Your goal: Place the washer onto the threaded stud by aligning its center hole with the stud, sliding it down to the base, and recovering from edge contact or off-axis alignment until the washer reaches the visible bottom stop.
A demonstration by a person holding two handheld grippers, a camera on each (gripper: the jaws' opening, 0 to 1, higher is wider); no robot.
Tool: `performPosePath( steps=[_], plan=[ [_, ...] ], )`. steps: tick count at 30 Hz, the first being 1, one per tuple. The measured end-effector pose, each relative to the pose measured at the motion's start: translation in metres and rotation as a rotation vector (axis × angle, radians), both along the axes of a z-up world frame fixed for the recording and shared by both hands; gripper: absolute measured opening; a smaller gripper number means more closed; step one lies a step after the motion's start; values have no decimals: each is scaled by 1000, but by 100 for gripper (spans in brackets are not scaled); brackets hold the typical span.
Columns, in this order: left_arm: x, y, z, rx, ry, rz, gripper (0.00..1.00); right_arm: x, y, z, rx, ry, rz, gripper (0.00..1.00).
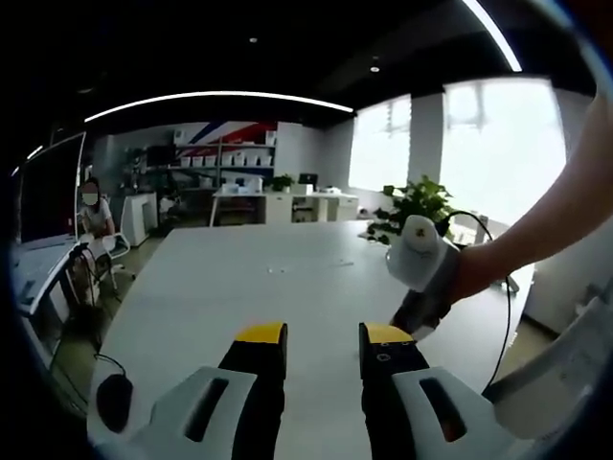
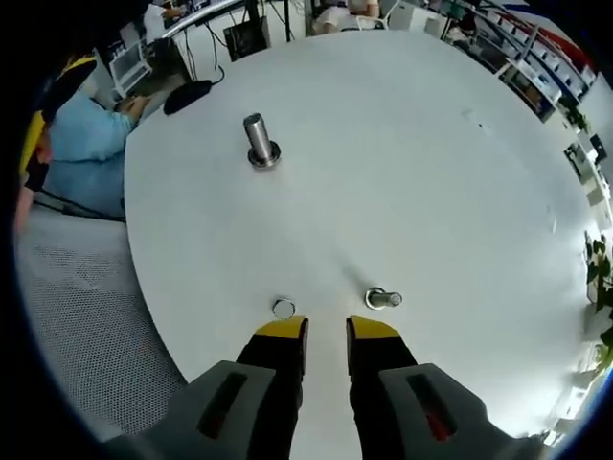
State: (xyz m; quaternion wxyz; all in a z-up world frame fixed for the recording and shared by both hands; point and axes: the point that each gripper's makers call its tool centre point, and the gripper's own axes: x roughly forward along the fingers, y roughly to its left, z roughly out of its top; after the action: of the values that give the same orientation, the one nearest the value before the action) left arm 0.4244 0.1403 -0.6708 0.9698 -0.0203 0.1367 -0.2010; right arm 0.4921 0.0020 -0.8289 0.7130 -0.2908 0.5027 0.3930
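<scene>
Left gripper [image 1: 323, 356]: two black jaws, yellow tips, pale grey slotted mounts. Right gripper [image 2: 327, 340]: same build; seen from the left gripper view, white-grey housing, black cable trailing.

**White table and what lies on it**

The white table [image 2: 431, 163] carries an upright threaded stud [image 2: 259, 140] on its base, well apart from a washer [image 2: 283, 308] and a small metal fitting [image 2: 383, 299] lying near each other.
</scene>
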Motion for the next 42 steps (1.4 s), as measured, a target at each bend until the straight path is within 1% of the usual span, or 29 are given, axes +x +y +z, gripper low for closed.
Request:
performPosePath(
  steps=[7,14,23,29,35,42],
  plan=[
    [-1,2,0,-1,4,5,28,-6,6,-7,5,15,1,18],
    [-1,1,0,-1,3,4,28,-12,18,-12,9,28,27,18],
    [-1,2,-2,-3,8,6,28,-14,24,-21,15,42,38,18],
    [0,2,-2,-6,8,8,28,-15,29,-23,17,42,52,19],
    [0,2,-3,-12,13,8,28,-16,31,-29,15,53,57,20],
    [0,4,-3,-13,16,14,28,-26,29,-41,-15,73,81,20]
  ],
)
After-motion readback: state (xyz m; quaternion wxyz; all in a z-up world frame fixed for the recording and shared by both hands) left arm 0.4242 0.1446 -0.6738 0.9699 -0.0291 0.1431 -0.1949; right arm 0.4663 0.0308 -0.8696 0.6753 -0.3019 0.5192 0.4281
